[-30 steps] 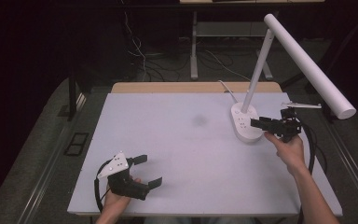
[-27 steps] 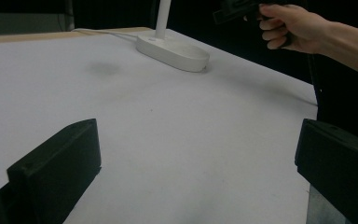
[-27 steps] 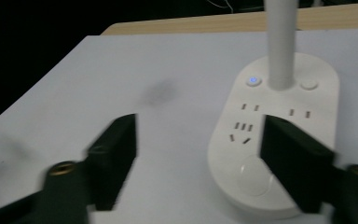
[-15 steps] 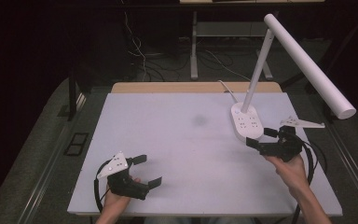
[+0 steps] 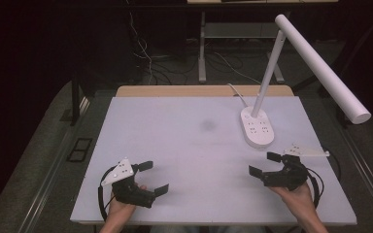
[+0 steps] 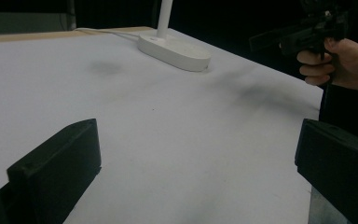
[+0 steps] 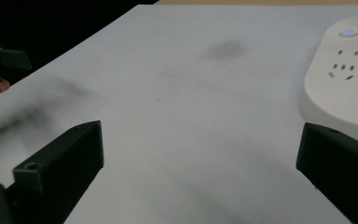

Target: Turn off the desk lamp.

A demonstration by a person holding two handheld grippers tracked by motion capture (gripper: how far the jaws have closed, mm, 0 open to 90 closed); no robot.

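A white desk lamp stands at the table's back right, its oval base (image 5: 257, 127) carrying sockets and its long head (image 5: 320, 68) slanting out over the right edge. A small blue light glows on the base (image 7: 340, 84) in the right gripper view. My right gripper (image 5: 263, 163) is open just in front of the base, apart from it. Its jaws have just been opening, with nothing between them (image 7: 200, 172). My left gripper (image 5: 153, 177) is open at the near left, its jaws over bare table (image 6: 198, 172). The lamp base (image 6: 175, 46) lies far ahead of it.
The white table (image 5: 194, 145) has a faint dark smudge (image 5: 207, 125) at mid back. The lamp's cord (image 5: 235, 92) runs off the back edge. Beyond the table are dark floor, cables and a table leg. The right hand (image 6: 340, 65) appears in the left gripper view.
My right gripper has drawn back from the lamp base toward the near edge, and its jaws stand wider. The left gripper has stayed where it was.
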